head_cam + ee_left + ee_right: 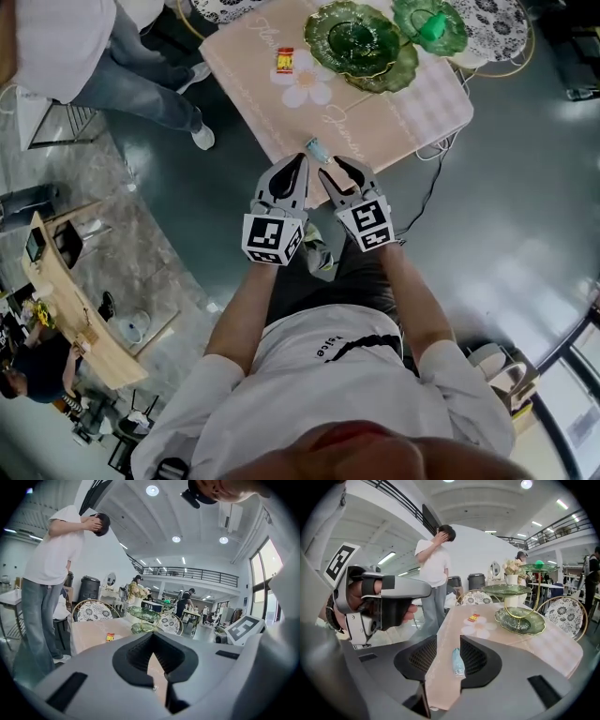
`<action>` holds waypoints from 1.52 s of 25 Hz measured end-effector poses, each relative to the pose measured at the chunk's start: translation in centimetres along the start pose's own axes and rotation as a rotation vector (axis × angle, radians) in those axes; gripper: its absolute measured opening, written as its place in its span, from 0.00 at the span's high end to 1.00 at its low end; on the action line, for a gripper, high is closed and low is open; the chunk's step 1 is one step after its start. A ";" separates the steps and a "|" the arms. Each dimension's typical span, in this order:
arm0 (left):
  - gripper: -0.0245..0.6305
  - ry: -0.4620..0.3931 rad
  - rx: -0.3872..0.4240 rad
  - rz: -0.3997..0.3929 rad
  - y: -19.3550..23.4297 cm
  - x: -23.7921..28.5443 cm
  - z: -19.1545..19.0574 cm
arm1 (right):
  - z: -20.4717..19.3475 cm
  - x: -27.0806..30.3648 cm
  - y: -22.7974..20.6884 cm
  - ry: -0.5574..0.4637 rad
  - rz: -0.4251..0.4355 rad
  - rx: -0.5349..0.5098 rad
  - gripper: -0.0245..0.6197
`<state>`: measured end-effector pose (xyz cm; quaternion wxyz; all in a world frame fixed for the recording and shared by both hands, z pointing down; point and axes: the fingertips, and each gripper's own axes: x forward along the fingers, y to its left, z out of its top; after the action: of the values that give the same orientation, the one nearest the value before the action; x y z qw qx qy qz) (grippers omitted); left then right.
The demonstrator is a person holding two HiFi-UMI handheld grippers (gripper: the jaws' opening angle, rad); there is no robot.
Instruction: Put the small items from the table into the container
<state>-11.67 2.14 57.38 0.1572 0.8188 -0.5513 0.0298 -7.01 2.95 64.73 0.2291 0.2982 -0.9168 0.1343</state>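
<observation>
1 blue sachet [316, 148], 1 red-yel pkt [285, 61], 1 green stand [361, 42], 1 L claw [301, 159], 1 R claw [337, 167].

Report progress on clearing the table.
Done: at most one; a green item sits in the top dish. In hand: nothing. The right gripper, jaws apart, frames the blue packet lying at the table edge without pressing it; the left gripper is shut, empty. Left: that packet and the red-yellow packet.

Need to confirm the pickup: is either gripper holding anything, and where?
Nothing is held. The right gripper has its jaws apart, the blue packet lying on the table ahead of them; the left gripper has its jaws together, empty.
</observation>
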 end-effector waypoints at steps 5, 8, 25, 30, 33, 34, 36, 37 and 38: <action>0.95 0.011 -0.009 -0.002 0.5 0.7 -2.1 | -3.6 1.7 -0.9 0.079 -0.030 -0.018 0.73; 0.95 0.016 -0.011 -0.003 0.7 1.0 -3.1 | -5.6 2.6 -1.4 0.135 -0.036 -0.039 0.72; 0.95 0.029 -0.027 0.025 2.4 1.8 -5.7 | -10.8 6.4 -3.2 0.385 -0.051 -0.066 0.69; 0.95 0.032 -0.029 0.031 2.6 1.8 -5.8 | -11.6 6.9 -3.0 0.440 -0.024 -0.081 0.70; 0.95 0.032 -0.031 0.037 2.8 1.7 -5.8 | -11.6 7.0 -3.0 0.448 -0.018 -0.082 0.73; 0.95 0.032 -0.031 0.039 2.8 1.7 -5.8 | -11.6 7.0 -3.0 0.446 -0.016 -0.083 0.73; 0.95 0.032 -0.032 0.041 2.9 1.6 -5.7 | -11.2 6.8 -3.1 0.432 -0.017 -0.081 0.73; 0.95 0.033 -0.033 0.042 2.9 1.6 -5.6 | -10.9 6.7 -3.1 0.423 -0.019 -0.077 0.73; 0.95 0.034 -0.033 0.043 2.9 1.5 -5.5 | -10.7 6.5 -3.1 0.415 -0.021 -0.072 0.73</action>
<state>-13.03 1.43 63.57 0.1793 0.8034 -0.5665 0.0380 -6.17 1.44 77.52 0.4249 0.2654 -0.8510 0.1575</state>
